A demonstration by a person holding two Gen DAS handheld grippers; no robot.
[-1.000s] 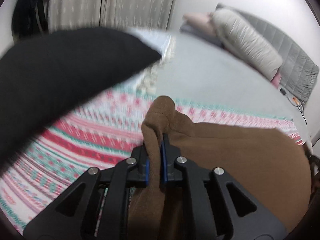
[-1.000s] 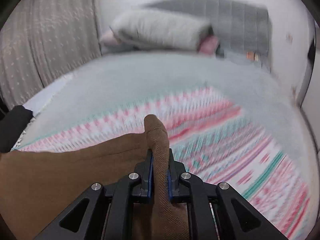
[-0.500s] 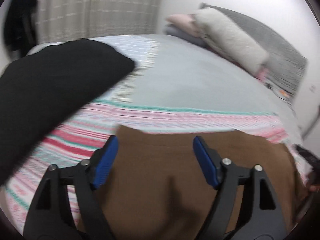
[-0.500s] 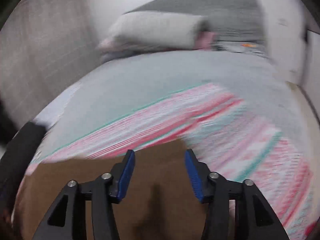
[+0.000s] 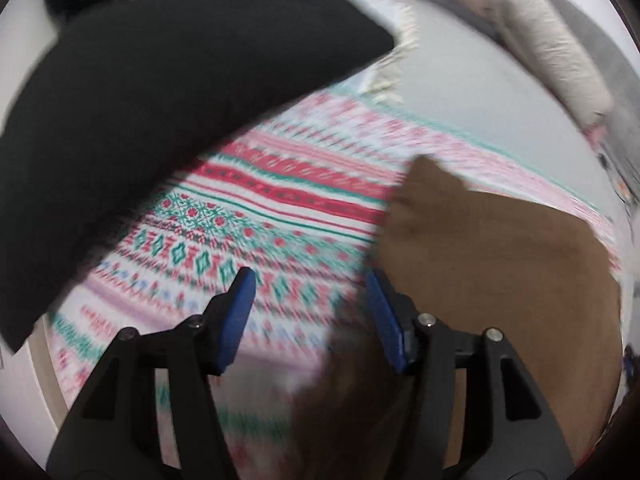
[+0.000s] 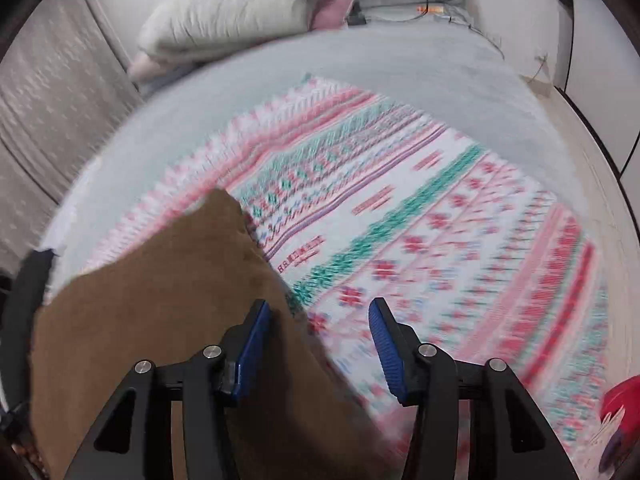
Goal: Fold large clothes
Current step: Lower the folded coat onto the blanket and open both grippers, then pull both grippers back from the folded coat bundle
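Note:
A brown garment (image 5: 500, 264) lies flat on a patterned pink, red and green blanket (image 5: 280, 184) on the bed. In the left wrist view it is to the right of my left gripper (image 5: 310, 304), whose jaws are closing with only blanket showing between the blue pads. In the right wrist view the brown garment (image 6: 160, 280) lies to the left, its edge under the left pad. My right gripper (image 6: 320, 328) hangs over that edge and the blanket (image 6: 440, 220); its jaws are closing and grip nothing.
A large black cloth (image 5: 140, 100) covers the blanket's left side in the left wrist view. Rolled grey bedding (image 6: 232, 20) and a pink pillow (image 6: 336, 4) lie at the headboard. A curtain (image 6: 48, 120) hangs on the left. A red object (image 6: 624, 400) sits at the bed's right corner.
Both grippers let go of the brown garment, which dropped flat onto the blanket. The left gripper then swung left off it, the right gripper swung right to its edge.

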